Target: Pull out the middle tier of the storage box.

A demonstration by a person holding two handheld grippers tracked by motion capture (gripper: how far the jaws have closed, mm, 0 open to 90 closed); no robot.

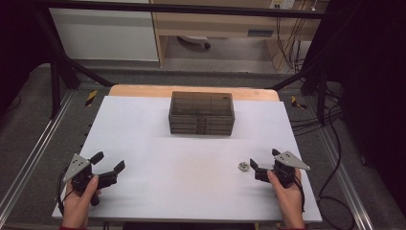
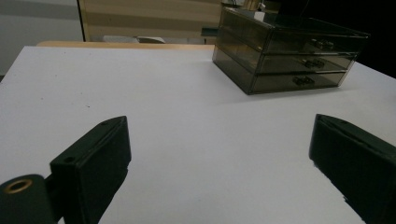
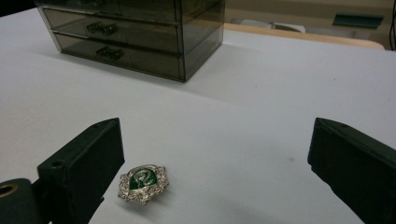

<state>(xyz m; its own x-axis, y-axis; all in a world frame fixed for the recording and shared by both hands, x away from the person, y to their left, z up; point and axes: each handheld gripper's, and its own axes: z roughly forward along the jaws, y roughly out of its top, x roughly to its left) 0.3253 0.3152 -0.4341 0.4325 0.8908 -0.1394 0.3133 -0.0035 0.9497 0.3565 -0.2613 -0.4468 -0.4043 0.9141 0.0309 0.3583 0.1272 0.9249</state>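
A small silver brooch (image 3: pixel 142 183) with a green centre and a frilly edge lies flat on the white table (image 1: pixel 191 158), well in front of the smoky three-drawer box (image 1: pixel 201 113) and off to its right; the box's drawers are all shut

Two black tools w/ blocky jaws, grey three-cornered top plates, brass-ringed screw holes, trailing black cables, red cuffs.
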